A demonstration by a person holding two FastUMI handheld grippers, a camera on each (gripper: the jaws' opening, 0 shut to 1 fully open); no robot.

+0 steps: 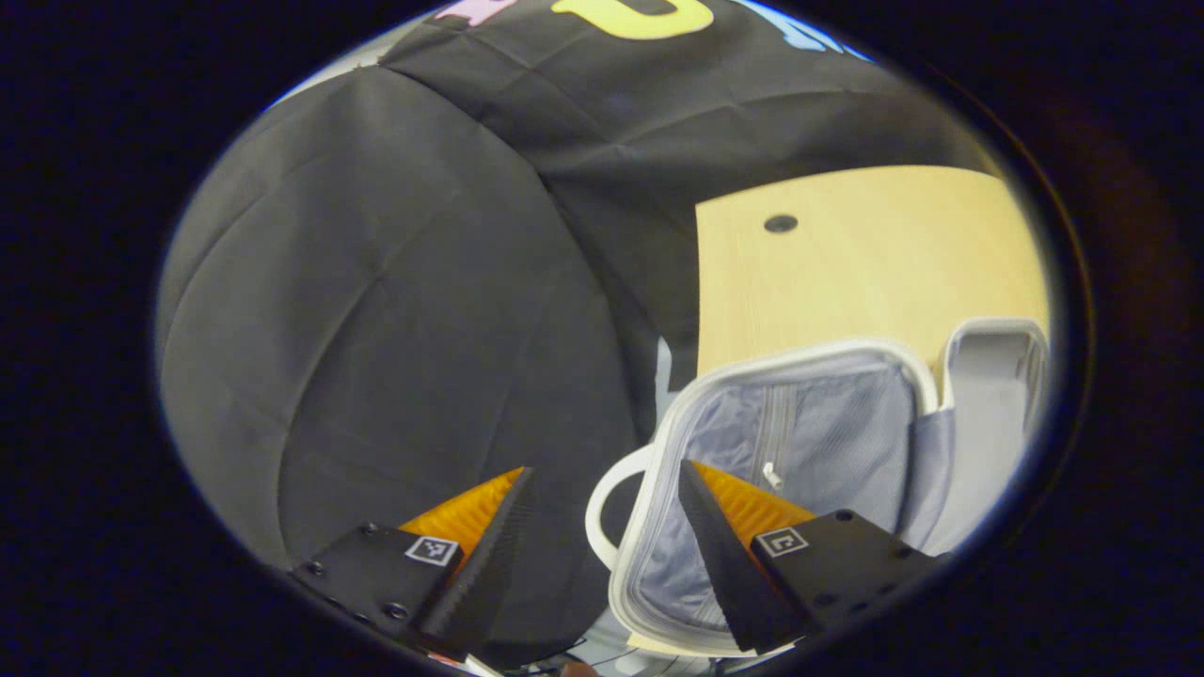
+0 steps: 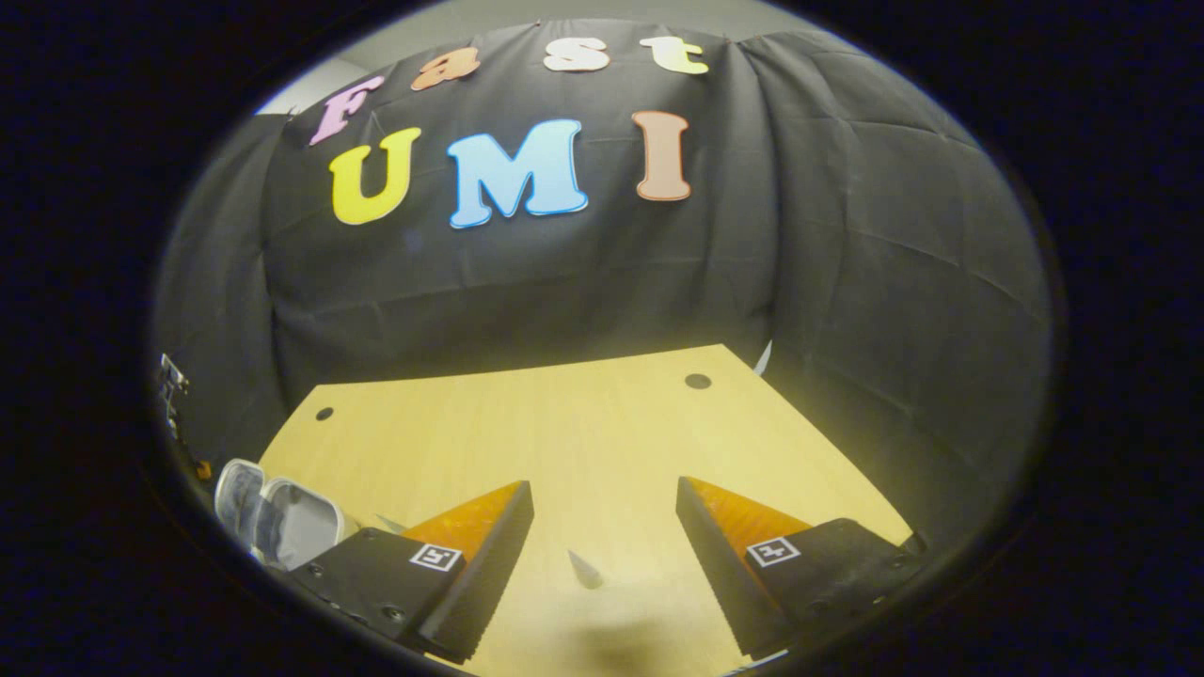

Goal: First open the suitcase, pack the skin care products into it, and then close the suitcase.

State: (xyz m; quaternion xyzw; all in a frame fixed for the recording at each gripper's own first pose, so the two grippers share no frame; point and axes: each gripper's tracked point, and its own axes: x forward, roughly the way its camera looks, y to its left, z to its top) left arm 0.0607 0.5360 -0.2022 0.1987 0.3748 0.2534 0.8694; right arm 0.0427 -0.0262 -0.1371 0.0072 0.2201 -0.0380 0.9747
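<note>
In the left gripper view the white suitcase [image 1: 786,361] lies open on the wooden table [image 1: 865,254]. Its grey lining with a zip shows, and its other half [image 1: 997,395] stands up at the right. A white handle [image 1: 602,508] sticks out on its left side. My left gripper [image 1: 604,470] is open just above the near half, holding nothing, its right finger over the lining. In the right gripper view my right gripper [image 2: 604,485] is open over the table [image 2: 564,423]. A small white pointed thing [image 2: 585,569], too little to identify, lies between its fingers.
The open suitcase [image 2: 273,515] also shows small at the far left of the right gripper view, at the table's left end. Two dark round holes [image 2: 698,381] mark the tabletop near its back edge. Black cloth walls close in behind the table and on both sides.
</note>
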